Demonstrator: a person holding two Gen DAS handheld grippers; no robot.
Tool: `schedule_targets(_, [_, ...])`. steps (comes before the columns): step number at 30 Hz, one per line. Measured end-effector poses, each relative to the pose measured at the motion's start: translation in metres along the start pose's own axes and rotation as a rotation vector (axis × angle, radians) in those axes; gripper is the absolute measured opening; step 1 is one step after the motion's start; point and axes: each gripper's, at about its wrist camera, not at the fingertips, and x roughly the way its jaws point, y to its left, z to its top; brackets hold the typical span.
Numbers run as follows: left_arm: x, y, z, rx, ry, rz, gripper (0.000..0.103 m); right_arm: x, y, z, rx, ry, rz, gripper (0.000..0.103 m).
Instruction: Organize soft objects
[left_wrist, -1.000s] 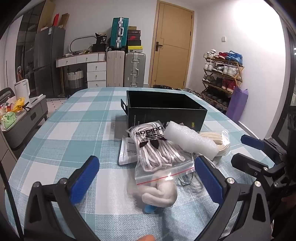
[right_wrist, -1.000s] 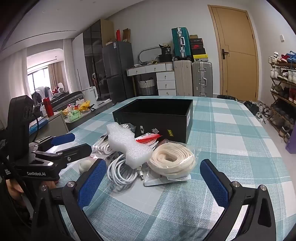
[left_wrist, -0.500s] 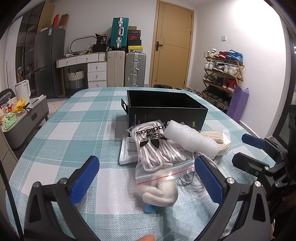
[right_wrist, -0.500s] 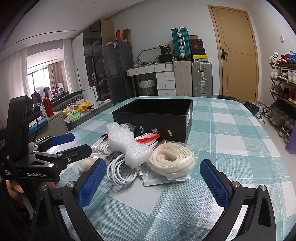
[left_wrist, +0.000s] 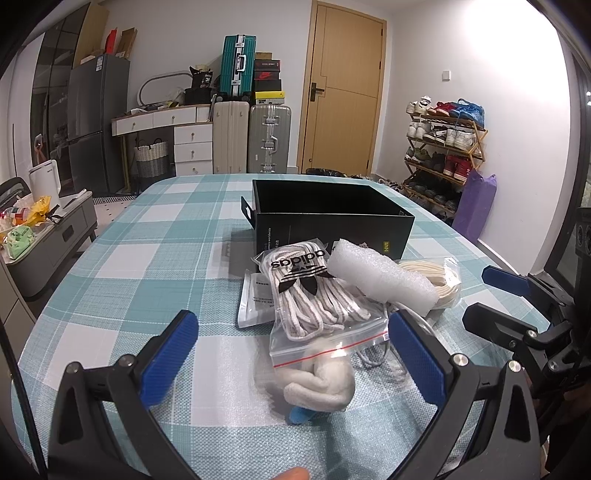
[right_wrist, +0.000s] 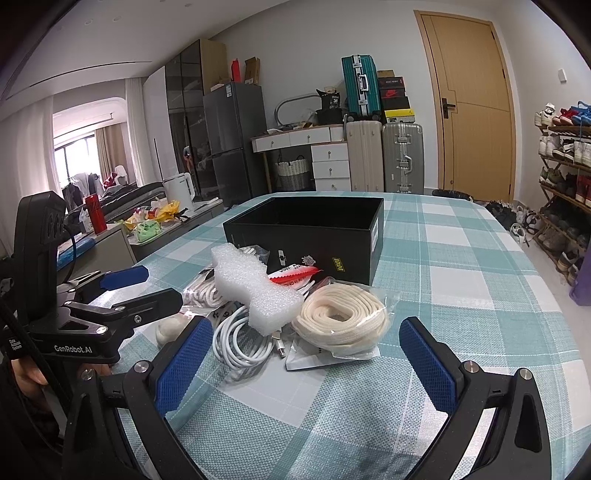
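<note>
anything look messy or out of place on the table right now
Yes: the soft items sit in a loose heap in front of the black box, none visibly inside it. The foam piece lies across the white cable, beside the bagged cream lace coil.

Black gripper frames, blue textured pads, silver screws, white "GenRobot.AI" lettering

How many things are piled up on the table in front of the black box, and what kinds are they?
Bags of laces: 2, the Adidas striped laces and the cream flat laces.
Foam blocks: 1.
White cables: 1.
Fluffy white bundles: 1.
Flat packets: 2, white and red-topped.
Total: 7 that I can see.
</note>
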Motion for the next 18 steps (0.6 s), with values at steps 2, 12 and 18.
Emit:
schedule_targets(2, [0.0001, -0.0004, 0.0002, 0.001, 0.002, 0.000, 0.103, -0.0005, 0.0002, -0.0003, 0.000, -0.001, -0.001, 0.103])
schedule_targets(12, [0.0007, -0.0023, -0.0003, 0.009, 0.004, 0.002, 0.103, -0.0002, 0.0001, 0.0000, 0.000, -0.001, -0.001, 0.103])
schedule_targets(18, [0.0006, -0.0021, -0.0001, 0.008, 0.004, 0.002, 0.103, 0.0000, 0.0001, 0.0000, 0.000, 0.000, -0.001, 0.103])
